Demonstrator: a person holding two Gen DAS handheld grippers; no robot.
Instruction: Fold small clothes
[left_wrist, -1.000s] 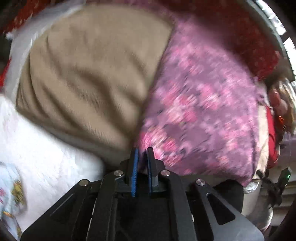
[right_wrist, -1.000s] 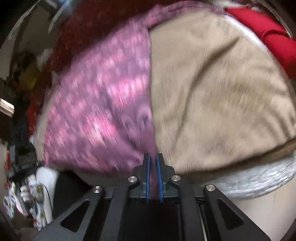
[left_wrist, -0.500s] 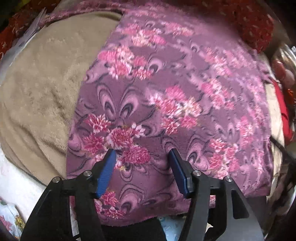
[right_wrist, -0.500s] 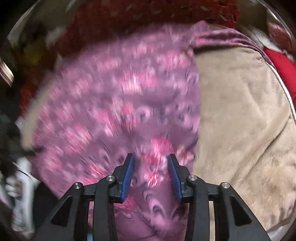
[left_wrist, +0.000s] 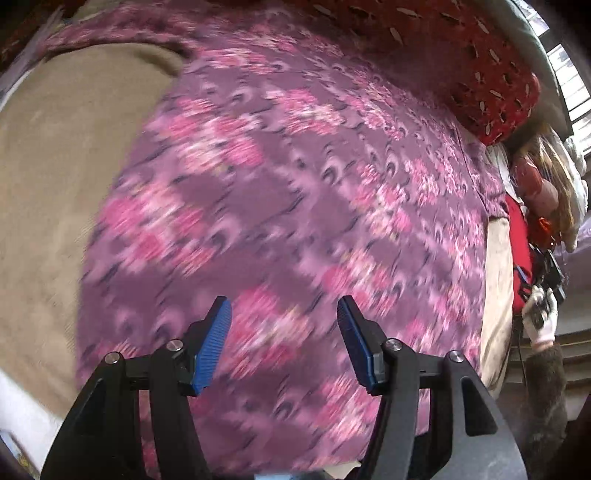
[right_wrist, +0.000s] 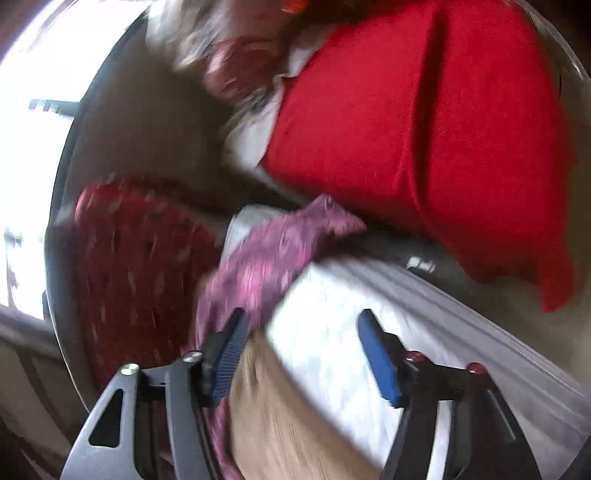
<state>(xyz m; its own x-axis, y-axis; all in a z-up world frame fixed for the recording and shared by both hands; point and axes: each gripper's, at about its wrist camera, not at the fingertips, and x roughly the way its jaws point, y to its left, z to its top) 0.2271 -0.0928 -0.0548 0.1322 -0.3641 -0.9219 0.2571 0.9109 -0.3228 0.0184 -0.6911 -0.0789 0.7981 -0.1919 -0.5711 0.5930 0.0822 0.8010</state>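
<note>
Fleece, soft and limp: the purple floral cloth is best pinched at a corner. The left gripper is held wide and empty above it; the right gripper is opening, nothing gripped.

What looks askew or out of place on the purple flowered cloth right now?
The purple flowered cloth lies mostly flat over the tan blanket, but one corner trails off in a crumpled tongue toward the red cushion. Both grippers are empty, the right one's jaws opening.
</note>
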